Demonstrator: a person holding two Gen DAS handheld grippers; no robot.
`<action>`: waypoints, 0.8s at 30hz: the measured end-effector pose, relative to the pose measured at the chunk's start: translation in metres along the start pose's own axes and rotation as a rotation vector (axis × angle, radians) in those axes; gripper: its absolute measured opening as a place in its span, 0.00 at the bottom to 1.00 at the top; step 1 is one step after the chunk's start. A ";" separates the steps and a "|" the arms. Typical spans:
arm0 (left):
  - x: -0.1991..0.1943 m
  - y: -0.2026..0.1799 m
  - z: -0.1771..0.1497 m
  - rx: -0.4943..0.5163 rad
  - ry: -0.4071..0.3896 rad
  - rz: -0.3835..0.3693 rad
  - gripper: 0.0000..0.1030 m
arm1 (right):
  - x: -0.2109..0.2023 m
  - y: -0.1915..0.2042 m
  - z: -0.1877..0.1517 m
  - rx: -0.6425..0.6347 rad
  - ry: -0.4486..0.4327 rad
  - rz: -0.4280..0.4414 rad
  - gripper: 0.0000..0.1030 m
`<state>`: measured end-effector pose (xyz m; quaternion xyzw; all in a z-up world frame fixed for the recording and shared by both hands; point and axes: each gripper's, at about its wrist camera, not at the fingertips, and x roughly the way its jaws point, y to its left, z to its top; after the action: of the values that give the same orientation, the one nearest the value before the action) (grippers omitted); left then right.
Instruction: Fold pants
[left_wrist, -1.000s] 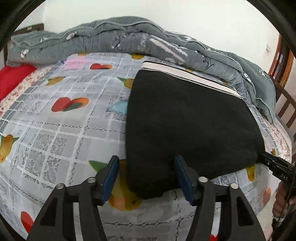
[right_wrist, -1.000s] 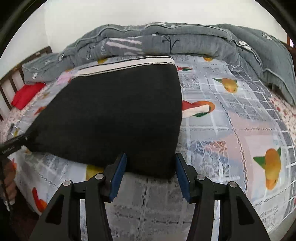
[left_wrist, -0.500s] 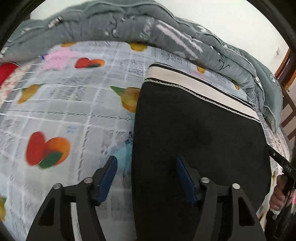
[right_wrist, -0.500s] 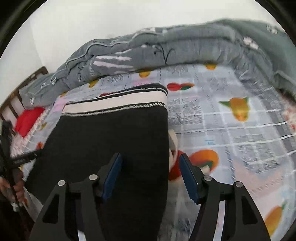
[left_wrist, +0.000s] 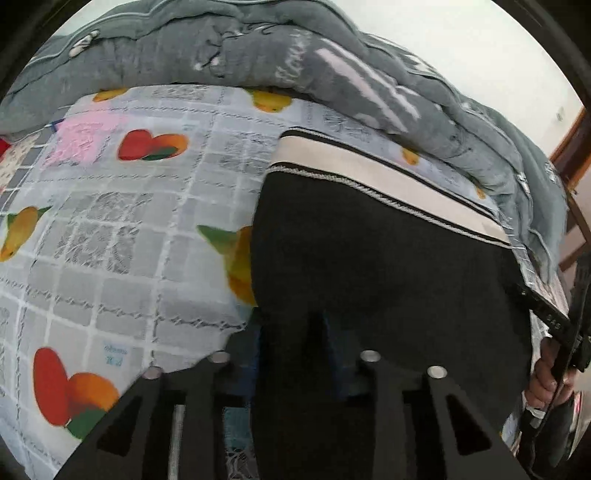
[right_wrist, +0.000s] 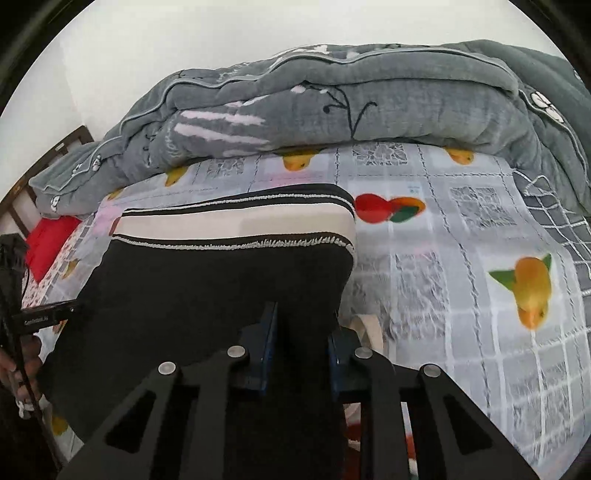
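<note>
Black pants (left_wrist: 369, 258) with a cream, black-striped waistband (left_wrist: 380, 184) lie on the fruit-print bedsheet (left_wrist: 110, 229), waistband at the far end. My left gripper (left_wrist: 291, 332) is shut on the near left edge of the pants. In the right wrist view the same pants (right_wrist: 207, 288) fill the left half, waistband (right_wrist: 236, 223) at the far end. My right gripper (right_wrist: 301, 332) is shut on the near right edge of the pants. Each gripper shows at the rim of the other's view.
A rumpled grey quilt (right_wrist: 332, 107) is piled along the far side of the bed. A red cushion (right_wrist: 48, 240) lies at the left by the wooden bed frame (right_wrist: 44, 155). More wooden frame (left_wrist: 569, 147) stands at the right.
Both grippers moved forward over the pants' near edge and closed from wide open onto the black fabric. The waistband now looks closer in both views.
</note>
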<state>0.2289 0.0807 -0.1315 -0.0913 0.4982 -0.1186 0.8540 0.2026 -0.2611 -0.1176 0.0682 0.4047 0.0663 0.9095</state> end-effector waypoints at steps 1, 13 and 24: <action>0.000 0.000 -0.002 0.001 0.000 0.017 0.47 | 0.000 -0.001 0.001 0.002 0.002 -0.003 0.24; -0.040 -0.004 -0.056 -0.050 -0.013 0.037 0.51 | -0.051 0.013 -0.046 -0.068 -0.027 -0.128 0.31; -0.075 -0.022 -0.126 -0.082 0.058 0.028 0.57 | -0.093 0.016 -0.103 -0.079 0.058 -0.140 0.32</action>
<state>0.0808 0.0765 -0.1247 -0.1156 0.5283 -0.0888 0.8364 0.0630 -0.2544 -0.1156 0.0020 0.4318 0.0205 0.9017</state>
